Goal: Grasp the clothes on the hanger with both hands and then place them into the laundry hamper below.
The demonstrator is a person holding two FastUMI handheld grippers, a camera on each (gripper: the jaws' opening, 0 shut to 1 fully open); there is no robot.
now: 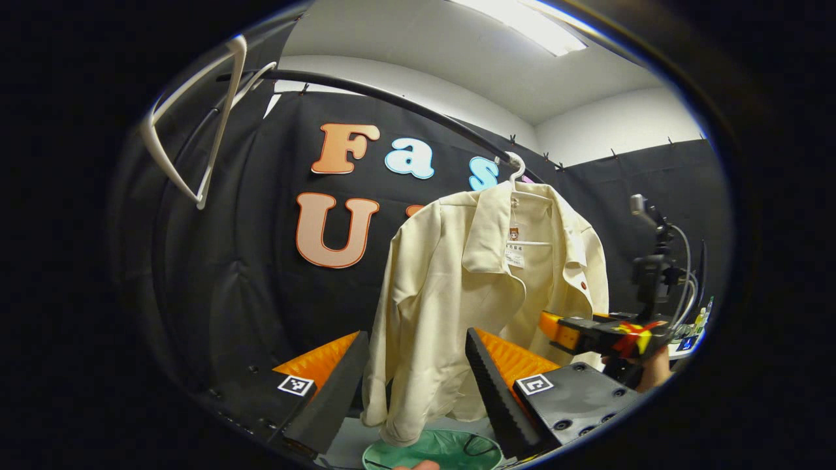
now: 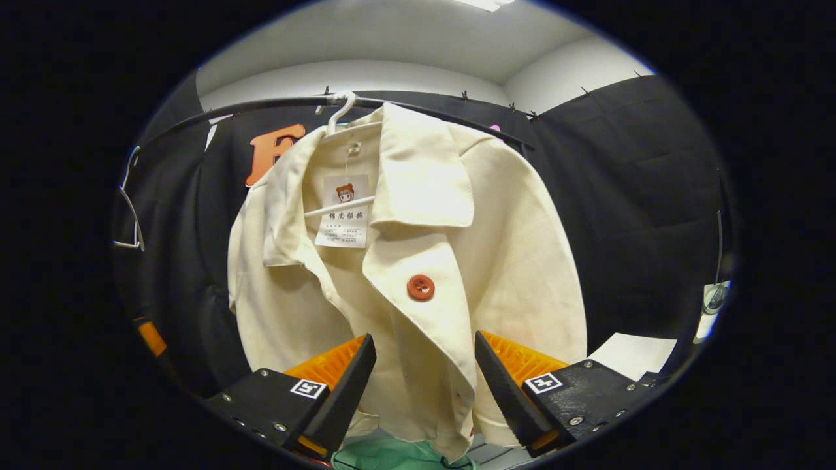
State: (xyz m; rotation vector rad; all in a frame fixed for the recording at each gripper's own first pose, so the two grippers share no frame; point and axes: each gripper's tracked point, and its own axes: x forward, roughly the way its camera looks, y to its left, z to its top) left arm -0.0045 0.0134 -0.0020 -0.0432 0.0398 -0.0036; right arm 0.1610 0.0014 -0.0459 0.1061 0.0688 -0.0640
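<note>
A cream jacket [image 1: 457, 281] hangs from a white hanger [image 1: 516, 166] on a black rail [image 1: 392, 101]. My left gripper [image 1: 415, 391] is open, and the jacket's left sleeve and hem hang in the wide gap between its fingers. Farther right, a hand holds the right gripper [image 1: 588, 333] beside the jacket's other edge. In the right gripper view the jacket [image 2: 405, 261] with its red button [image 2: 420, 287] is close in front. My right gripper [image 2: 424, 391] is open around the front hem without pressing it. The green hamper [image 1: 437, 450] [image 2: 392, 455] sits below.
An empty white hanger [image 1: 196, 124] [image 2: 130, 209] hangs on the rail left of the jacket. A stand with cables [image 1: 653, 267] rises at the far right over a table corner. White paper [image 2: 633, 356] lies on a surface at the right.
</note>
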